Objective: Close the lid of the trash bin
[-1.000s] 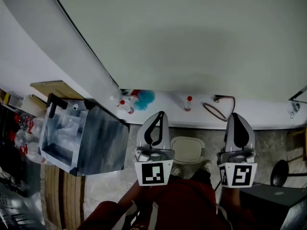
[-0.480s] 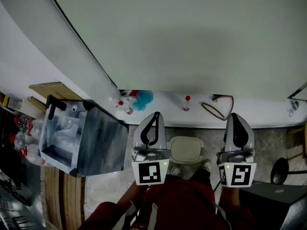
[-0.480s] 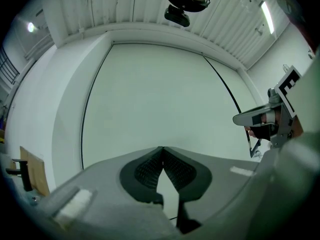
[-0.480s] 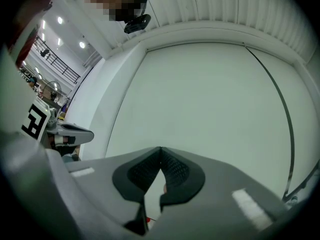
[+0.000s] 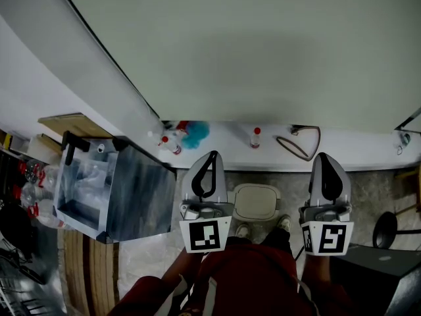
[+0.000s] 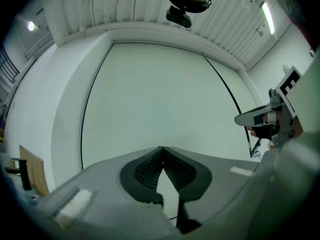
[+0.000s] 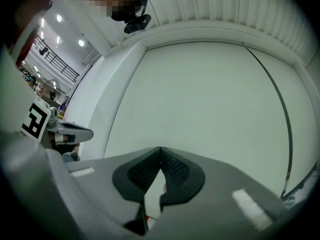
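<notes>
**Operator:** How do my 2 grippers stand?

**Spotter:** Your left hand-held gripper has its jaws pressed together, tip to tip, with nothing between them. Your right hand-held gripper is the same: pressed together and empty. You hold both about level, side by side, pointing at the pale wall.

**Operator:** And the trash bin?

**Spotter:** The trash bin stands on the floor below you. In the head view it shows between your 2 grippers, just ahead of your shoes and near the white ledge at the foot of the wall. Its cream lid faces up and looks flat on the bin. Neither gripper touches it.

**Operator:** What else is close?

**Spotter:** A red-capped bottle and a cable loop sit on the ledge. A metal box stands to your left.
</notes>
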`<state>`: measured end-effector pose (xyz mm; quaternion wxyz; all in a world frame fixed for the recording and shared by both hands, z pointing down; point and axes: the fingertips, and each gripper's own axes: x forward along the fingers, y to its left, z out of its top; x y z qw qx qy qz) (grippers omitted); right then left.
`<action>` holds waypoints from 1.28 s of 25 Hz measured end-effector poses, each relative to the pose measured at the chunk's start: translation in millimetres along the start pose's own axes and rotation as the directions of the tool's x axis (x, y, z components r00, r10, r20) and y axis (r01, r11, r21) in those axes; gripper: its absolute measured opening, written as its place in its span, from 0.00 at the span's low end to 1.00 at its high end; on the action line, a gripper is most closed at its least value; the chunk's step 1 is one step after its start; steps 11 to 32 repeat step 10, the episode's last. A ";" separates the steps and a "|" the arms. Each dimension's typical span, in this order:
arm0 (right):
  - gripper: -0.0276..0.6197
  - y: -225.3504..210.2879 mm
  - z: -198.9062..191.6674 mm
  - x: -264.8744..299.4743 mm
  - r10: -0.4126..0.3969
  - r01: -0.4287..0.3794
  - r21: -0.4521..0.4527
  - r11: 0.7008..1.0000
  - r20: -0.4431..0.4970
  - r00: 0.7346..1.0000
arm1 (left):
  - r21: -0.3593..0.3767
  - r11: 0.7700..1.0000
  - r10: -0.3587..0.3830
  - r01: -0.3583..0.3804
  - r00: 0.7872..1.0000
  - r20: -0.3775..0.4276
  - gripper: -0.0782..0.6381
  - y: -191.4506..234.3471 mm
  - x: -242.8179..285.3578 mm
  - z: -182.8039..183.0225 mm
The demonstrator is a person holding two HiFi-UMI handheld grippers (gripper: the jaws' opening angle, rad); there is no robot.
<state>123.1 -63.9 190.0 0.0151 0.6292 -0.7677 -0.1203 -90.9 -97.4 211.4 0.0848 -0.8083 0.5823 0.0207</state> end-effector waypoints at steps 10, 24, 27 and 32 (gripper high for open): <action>0.04 2.7 -6.2 8.0 0.005 -0.004 0.004 1.000 -0.017 1.000 | -0.004 1.000 0.006 -0.006 1.000 -0.013 0.12 5.3 3.8 -5.9; 0.04 2.7 -6.2 8.0 0.005 -0.004 0.004 1.000 -0.017 1.000 | -0.004 1.000 0.006 -0.006 1.000 -0.013 0.12 5.3 3.8 -5.9; 0.04 2.7 -6.2 8.0 0.005 -0.004 0.004 1.000 -0.017 1.000 | -0.004 1.000 0.006 -0.006 1.000 -0.013 0.12 5.3 3.8 -5.9; 0.04 2.7 -6.2 8.0 0.005 -0.004 0.004 1.000 -0.017 1.000 | -0.004 1.000 0.006 -0.006 1.000 -0.013 0.12 5.3 3.8 -5.9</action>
